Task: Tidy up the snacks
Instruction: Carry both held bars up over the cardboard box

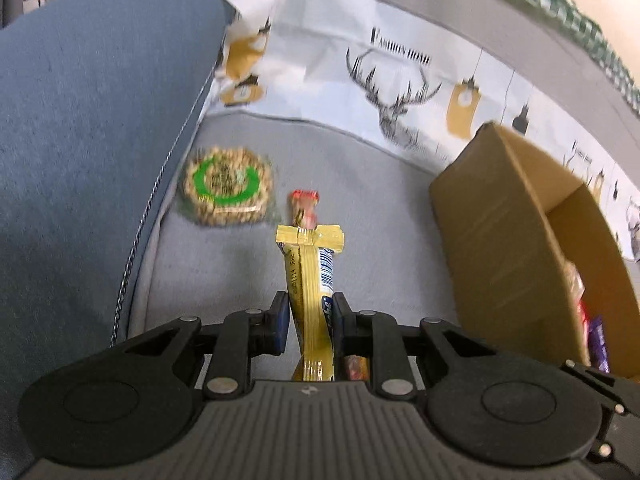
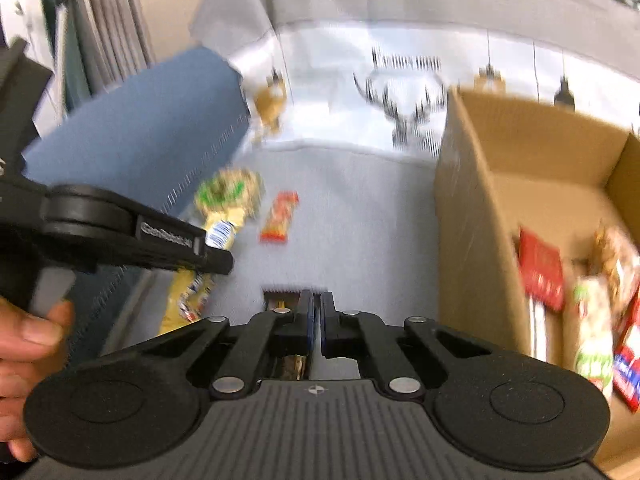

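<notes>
On a grey sofa (image 1: 360, 208) the left gripper (image 1: 310, 312) pinches a yellow bar (image 1: 310, 276) off the cushion, the right gripper (image 2: 317, 312) is pressed together holding nothing I can see, so the bar probably goes next into the box (image 2: 472, 208) at right.

Home living room, grey sofa (image 1: 360, 184), blue cushion (image 1: 92, 120)

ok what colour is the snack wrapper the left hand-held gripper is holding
Gold-yellow foil snack wrapper with a white barcode panel, clearest in the left wrist view.
</notes>
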`<state>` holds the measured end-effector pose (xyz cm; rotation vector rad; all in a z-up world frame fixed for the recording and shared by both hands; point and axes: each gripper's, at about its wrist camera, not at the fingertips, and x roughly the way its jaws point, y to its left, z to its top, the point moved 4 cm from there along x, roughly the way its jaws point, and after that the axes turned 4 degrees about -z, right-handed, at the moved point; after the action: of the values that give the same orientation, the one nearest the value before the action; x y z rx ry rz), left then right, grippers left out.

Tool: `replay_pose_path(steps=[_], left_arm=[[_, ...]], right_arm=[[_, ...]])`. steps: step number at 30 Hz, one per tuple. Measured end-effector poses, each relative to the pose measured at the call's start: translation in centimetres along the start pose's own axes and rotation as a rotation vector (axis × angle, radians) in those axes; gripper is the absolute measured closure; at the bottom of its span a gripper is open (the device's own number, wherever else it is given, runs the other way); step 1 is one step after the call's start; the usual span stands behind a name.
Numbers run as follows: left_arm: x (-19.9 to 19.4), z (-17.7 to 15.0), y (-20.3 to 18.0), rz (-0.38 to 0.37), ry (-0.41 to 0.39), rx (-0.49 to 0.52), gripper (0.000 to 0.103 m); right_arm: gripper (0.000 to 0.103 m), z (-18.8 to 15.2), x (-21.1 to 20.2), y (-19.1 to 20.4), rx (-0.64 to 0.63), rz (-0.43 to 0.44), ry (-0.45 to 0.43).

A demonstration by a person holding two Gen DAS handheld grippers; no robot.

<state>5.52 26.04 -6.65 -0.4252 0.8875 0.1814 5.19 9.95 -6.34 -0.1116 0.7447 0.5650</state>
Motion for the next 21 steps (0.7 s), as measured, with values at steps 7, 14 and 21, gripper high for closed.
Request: replay_pose_path(steps=[7, 14, 21], left_arm=[[0.2, 0.0, 0.2, 0.026, 0.018, -0.017, 0.079], [-0.2, 0.0, 1.1, 0.027, 0.006, -0.029, 0.079], [-1.1, 0.4, 0.8, 0.023, -0.030, -0.036, 0.079]], right_arm=[[0.054, -1.3, 1.7, 1.4, -0.081, 0.024, 0.090], [0.031, -3.7, 5.3, 2.3, -0.076, 0.006, 0.239], [0.062, -4.3, 4.7, 3.3, -0.162, -0.002, 0.199]])
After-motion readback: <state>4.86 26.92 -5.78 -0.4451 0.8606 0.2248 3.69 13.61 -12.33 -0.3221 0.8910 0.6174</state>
